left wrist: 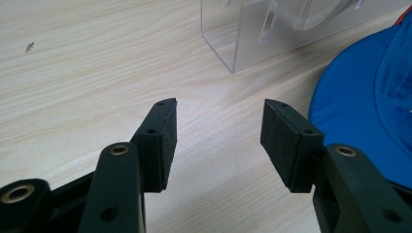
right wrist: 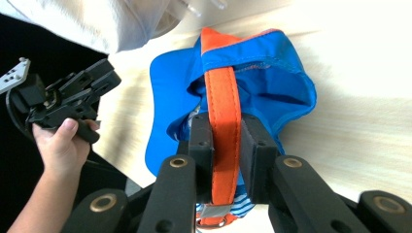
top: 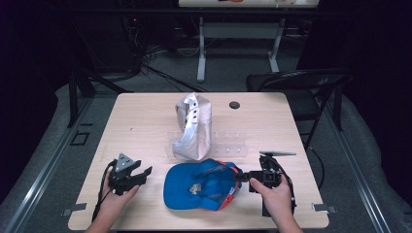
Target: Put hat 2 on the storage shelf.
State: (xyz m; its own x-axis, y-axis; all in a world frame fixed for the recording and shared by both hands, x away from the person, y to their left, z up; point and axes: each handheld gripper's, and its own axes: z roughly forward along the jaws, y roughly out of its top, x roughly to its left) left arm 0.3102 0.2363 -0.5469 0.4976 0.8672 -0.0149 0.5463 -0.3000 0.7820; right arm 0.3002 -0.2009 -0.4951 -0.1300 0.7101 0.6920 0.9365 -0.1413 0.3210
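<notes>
Blue cap (top: 199, 184), lower centre: our right gripper (right wrist: 226, 141) pinches its orange strap (right wrist: 224, 104) for lifting; left gripper (left wrist: 218, 128) spread, idle.

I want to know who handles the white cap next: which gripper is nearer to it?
Left, though only slightly. The left gripper hovers open below-left of the white cap; the right gripper, clamped on the blue cap's orange strap, sits below-right.

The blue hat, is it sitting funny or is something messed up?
A bit funny, yes. The blue cap lies on the table while the right gripper pinches its orange back strap, so the back is bunched and crumpled. The white cap slumps against the clear stand. Nothing looks torn.
</notes>
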